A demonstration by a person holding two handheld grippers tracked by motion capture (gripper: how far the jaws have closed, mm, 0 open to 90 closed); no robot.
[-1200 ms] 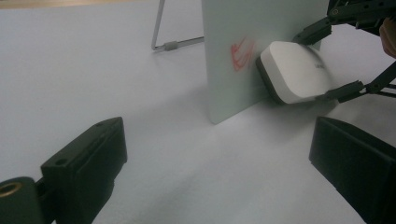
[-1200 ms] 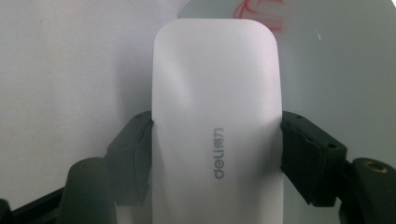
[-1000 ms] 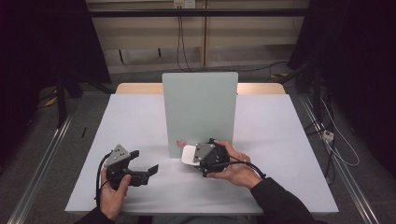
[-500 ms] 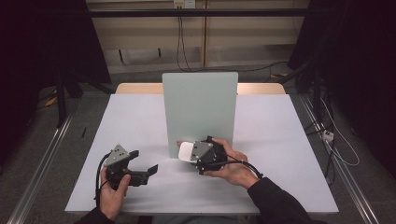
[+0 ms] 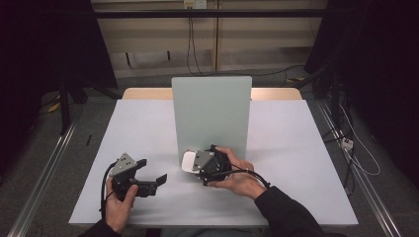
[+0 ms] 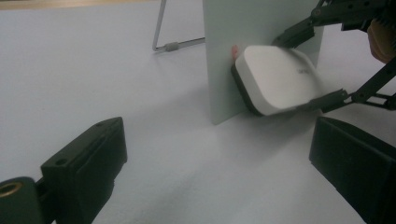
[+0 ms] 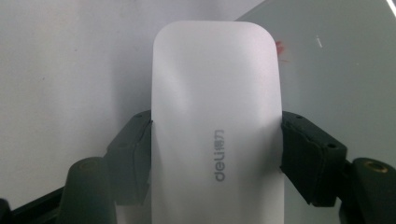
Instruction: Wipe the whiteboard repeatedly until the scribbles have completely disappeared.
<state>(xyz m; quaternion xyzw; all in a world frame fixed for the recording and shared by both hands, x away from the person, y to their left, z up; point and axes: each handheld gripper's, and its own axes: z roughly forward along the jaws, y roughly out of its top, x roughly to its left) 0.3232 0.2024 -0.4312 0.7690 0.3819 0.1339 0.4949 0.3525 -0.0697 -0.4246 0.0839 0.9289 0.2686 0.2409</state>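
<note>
Nearest the camera, in the high view, the left hand-held gripper (image 5: 150, 178) hovered low over the white desk (image 5: 296, 168), held in the person's left hand (image 5: 118, 205) with a black cable looping beside it. Its jaws stood released, well apart, with nothing between them — in the left gripper view they framed bare desk on either side.

Just beyond, towards the middle of the desk, the right hand-held gripper (image 5: 190, 163) sat in the person's right hand (image 5: 239, 177), pointing left towards the foot of the upright board. Its jaws were clenched on a white eraser (image 5: 188, 161), a flat, rounded-cornered block with a dark underside. In the right gripper view the eraser (image 7: 217, 126) ran lengthwise up between the two black pads, which pressed against its long sides, and grey lettering showed on its pale face.

The left gripper view showed the eraser (image 6: 280, 79) tilted, its far end touching the front face of the pale green board (image 6: 261, 28) — close to a small red mark there — and its lower edge near the desk, though whether it touched the desk could not be told.

Behind it the board (image 5: 211, 113) stood upright across the desk's middle, propped from the back by a thin wire stand (image 6: 163, 37).
</note>
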